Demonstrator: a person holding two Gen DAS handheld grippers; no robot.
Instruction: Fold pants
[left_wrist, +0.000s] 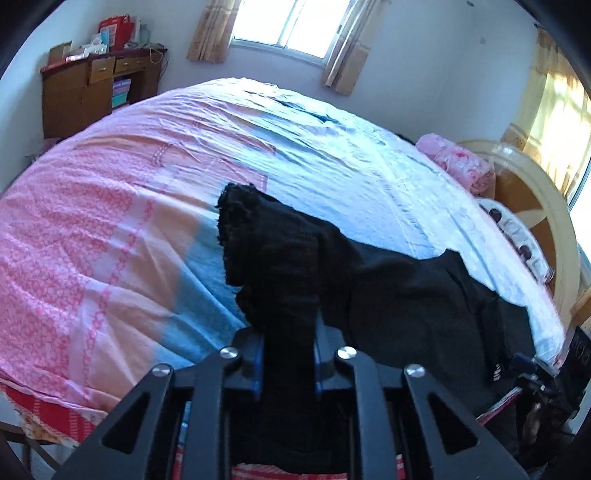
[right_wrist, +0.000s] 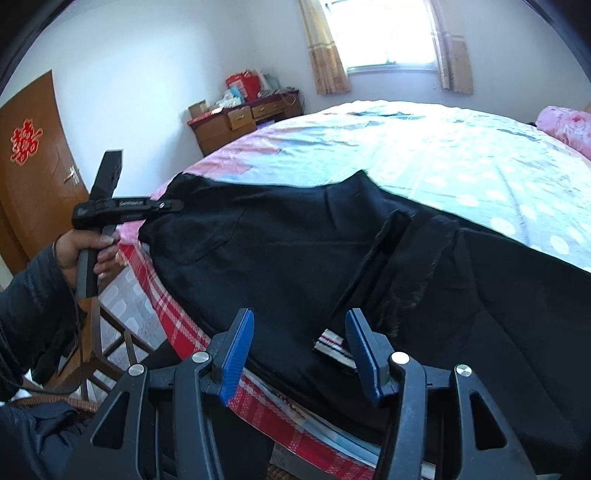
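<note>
The bed (left_wrist: 110, 229) fills nearly everything, a broad mattress under a thin, creased cotton sheet, pink-patterned on one side and pale blue with white dots on the other, and most of its far surface lies bare up to the pink pillow (left_wrist: 458, 162) by the curved headboard. Along the near edge, where a red plaid under-sheet (right_wrist: 177, 317) shows, the black pants (right_wrist: 280, 258) sprawl, soft, matte and slightly fuzzy, one end spilling over the mattress side, a striped tag (right_wrist: 332, 347) peeking out. At the far wall stands a brown wooden desk (right_wrist: 240, 122), well apart from the bed's corner. The left gripper (left_wrist: 288, 354) is clenched on a bunched end of the pants, the cloth rising in a rumpled lump between its blue pads, a hand (right_wrist: 88, 251) around its handle. The right gripper (right_wrist: 299, 354) hangs just over the pants, jaws parted with nothing pinched, blue ribbed pads (right_wrist: 236, 354) clear of the fabric.
</note>
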